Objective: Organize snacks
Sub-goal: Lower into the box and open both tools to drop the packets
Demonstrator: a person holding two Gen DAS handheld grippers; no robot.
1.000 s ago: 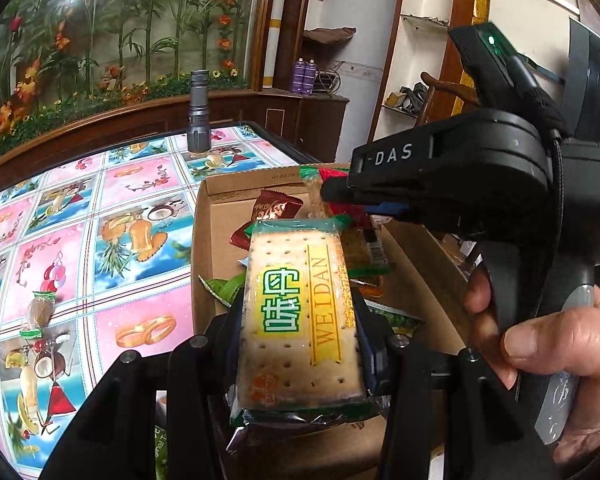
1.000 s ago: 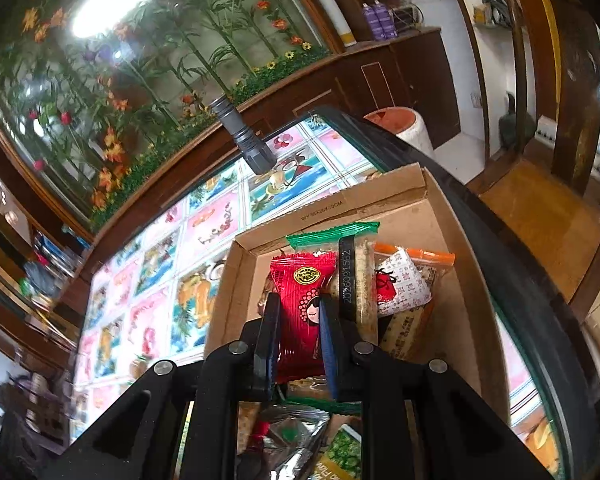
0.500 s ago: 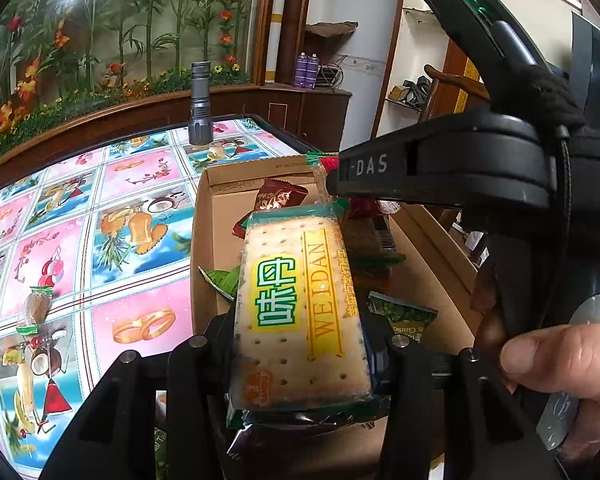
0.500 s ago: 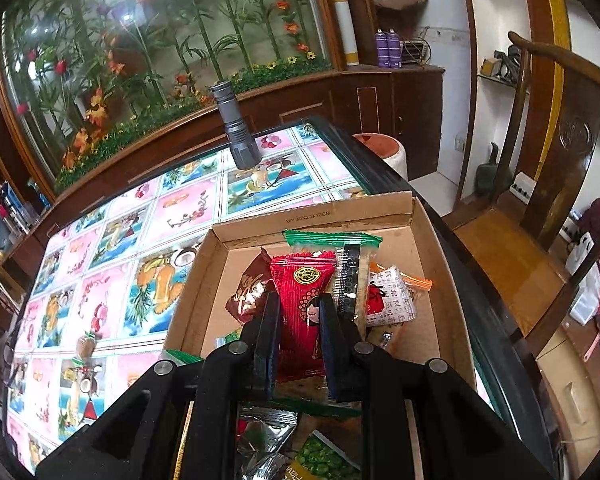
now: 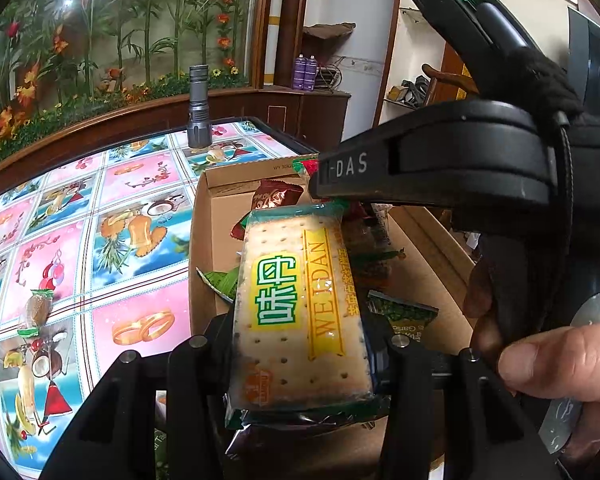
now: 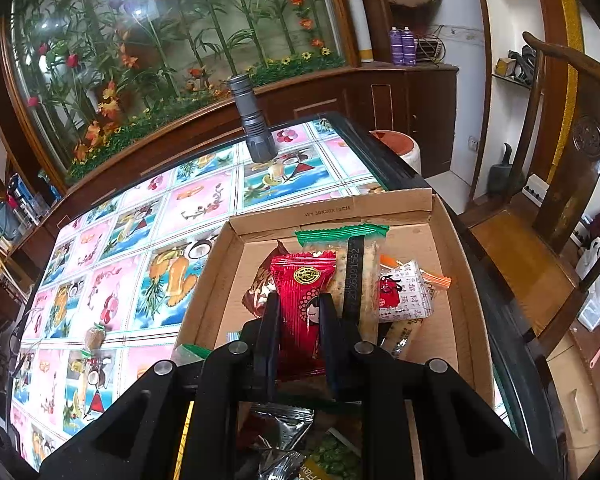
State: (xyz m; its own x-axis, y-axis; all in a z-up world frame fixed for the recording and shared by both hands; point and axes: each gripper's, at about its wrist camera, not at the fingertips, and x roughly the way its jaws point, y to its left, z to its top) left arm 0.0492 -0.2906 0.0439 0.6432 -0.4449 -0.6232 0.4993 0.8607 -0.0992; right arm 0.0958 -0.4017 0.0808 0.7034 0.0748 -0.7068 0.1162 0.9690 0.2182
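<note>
My left gripper (image 5: 300,340) is shut on a Weidan cracker pack (image 5: 296,304) with a green label, held above the near end of the cardboard box (image 5: 204,240). My right gripper (image 6: 300,312) is shut on a red snack packet (image 6: 302,300) and holds it over the same box (image 6: 452,264). The right gripper's body (image 5: 440,168) crosses the left wrist view. Inside the box lie a brown packet (image 6: 260,280), a long green-ended bar (image 6: 360,276), a white printed packet (image 6: 404,296) and green pea packets (image 5: 404,312).
The box sits at the right edge of a table with a colourful picture cloth (image 6: 140,264). A grey flashlight (image 6: 252,120) stands at the far end. A small wrapped snack (image 5: 36,312) lies on the cloth at left. A wooden chair (image 6: 540,240) stands to the right.
Both grippers have risen and pulled back a little from the box, each keeping its packet. The right gripper's view has levelled and shows more of the box.
</note>
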